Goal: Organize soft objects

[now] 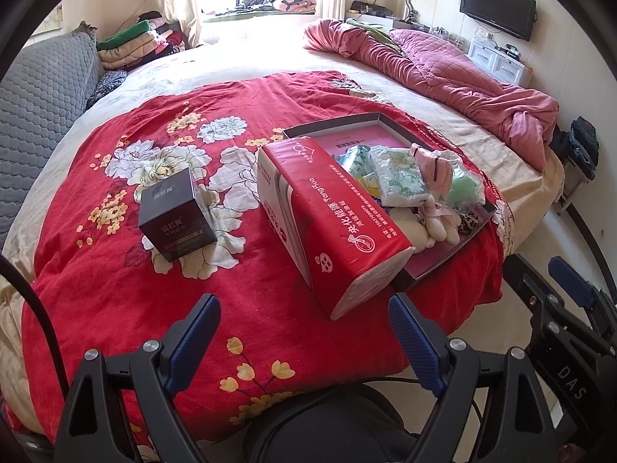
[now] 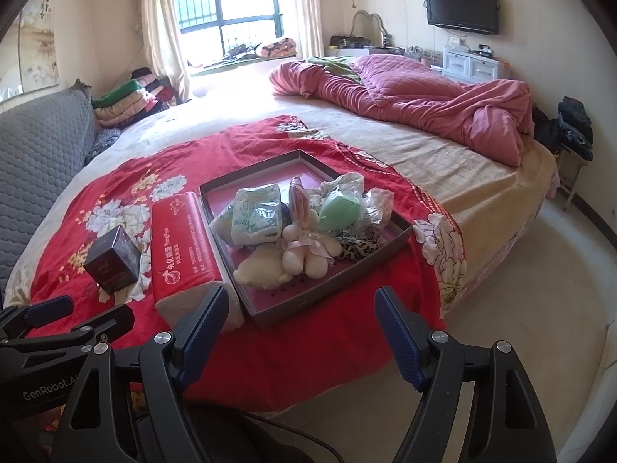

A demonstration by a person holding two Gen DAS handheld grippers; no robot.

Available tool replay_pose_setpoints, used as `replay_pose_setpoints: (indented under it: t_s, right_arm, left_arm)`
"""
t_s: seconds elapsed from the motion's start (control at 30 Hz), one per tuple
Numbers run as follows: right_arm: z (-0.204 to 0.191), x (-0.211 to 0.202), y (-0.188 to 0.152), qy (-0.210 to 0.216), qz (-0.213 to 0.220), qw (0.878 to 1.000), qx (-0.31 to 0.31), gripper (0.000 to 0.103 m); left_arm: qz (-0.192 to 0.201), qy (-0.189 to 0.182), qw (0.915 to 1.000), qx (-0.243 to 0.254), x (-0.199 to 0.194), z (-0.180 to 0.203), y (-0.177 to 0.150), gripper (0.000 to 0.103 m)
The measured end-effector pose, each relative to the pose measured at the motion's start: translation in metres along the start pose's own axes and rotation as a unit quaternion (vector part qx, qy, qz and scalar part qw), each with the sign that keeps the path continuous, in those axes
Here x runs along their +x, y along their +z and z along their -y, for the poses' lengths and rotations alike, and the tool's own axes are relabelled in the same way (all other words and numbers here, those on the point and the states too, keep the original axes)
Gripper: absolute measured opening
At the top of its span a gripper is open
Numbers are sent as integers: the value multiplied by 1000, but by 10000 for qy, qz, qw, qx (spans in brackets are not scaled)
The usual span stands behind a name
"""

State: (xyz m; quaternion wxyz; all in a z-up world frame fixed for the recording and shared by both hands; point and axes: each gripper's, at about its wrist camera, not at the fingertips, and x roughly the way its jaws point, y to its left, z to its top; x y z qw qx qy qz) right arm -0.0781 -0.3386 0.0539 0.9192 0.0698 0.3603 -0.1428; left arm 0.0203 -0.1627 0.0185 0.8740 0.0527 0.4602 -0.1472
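The soft toy (image 2: 293, 258) is seen lying in the shallow tray (image 2: 401, 231) on the red blanket (image 2: 327, 332); it is judged light and squashy, best pinched at its middle; left gripper (image 1: 304, 332) and right gripper (image 2: 304, 332) are held spread, empty.

Both my tools hung with jaws wide and empty above the near edge of the red floral blanket (image 1: 115, 270). Ahead of my left tool (image 1: 304, 332) lay bare blanket, with the black box (image 1: 177, 220) further ahead to its left and the red tissue pack (image 1: 331, 231) close ahead to its right. Before my right tool (image 2: 300, 320) the shallow tray (image 2: 331, 301) blocked the way, its near strip free, soft things heaped beyond.
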Motion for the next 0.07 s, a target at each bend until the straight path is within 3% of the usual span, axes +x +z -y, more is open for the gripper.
replay_pose_setpoints:
  t_s: [0.07]
  right_arm:
    - [-3, 1, 4, -43, 61, 9999, -83, 79]
  left_arm:
    - [-7, -98, 9999, -51, 3, -8, -1, 88]
